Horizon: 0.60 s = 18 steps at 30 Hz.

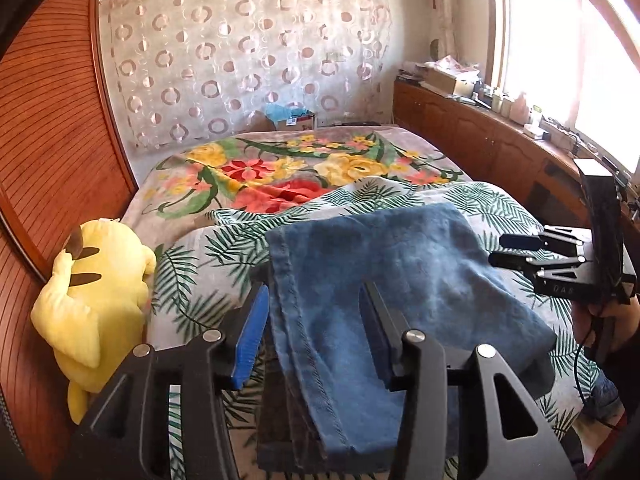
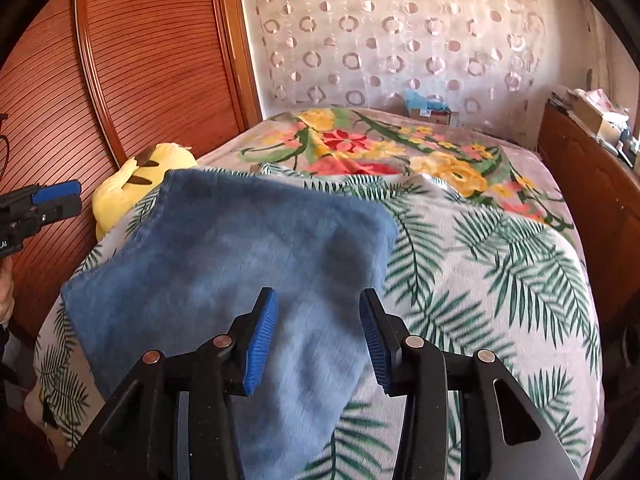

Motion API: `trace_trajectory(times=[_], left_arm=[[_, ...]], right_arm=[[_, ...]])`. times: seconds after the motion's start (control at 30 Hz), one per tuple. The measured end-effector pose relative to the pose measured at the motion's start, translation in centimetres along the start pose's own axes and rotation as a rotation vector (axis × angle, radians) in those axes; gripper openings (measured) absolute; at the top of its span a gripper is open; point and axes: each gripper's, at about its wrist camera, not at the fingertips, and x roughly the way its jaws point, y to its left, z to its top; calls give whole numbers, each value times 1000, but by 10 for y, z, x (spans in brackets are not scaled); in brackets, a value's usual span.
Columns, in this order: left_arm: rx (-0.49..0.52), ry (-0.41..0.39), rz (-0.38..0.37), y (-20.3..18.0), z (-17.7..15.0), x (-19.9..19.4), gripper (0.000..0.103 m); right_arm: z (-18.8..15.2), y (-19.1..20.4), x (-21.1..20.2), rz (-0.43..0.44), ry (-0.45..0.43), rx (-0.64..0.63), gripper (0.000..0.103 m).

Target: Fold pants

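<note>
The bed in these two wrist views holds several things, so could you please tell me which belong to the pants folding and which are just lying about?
Part of the job:
- blue jeans, folded over on the leaf-print sheet
- left tool, open
- right tool, open

Just lying about:
- yellow plush toy
- floral blanket
- cardboard box past the bed
- clutter on the wooden cabinet

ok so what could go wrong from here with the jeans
1. The jeans hang over the near edge of the bed; with both grippers open, they may slide off.
2. The left gripper straddles the seamed edge, so closing could catch only one layer and pull the fold apart.
</note>
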Motion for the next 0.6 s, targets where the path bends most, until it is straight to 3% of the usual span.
trace_trajectory(times=[0.33,0.6], left_arm=[[13,41,-95,-45,-41,9,48],[38,85,-93,-67,-61,24,48]], right_arm=[[-34,9,-26,20,20,25,48],[-42,9,-21,17,48,48,55]])
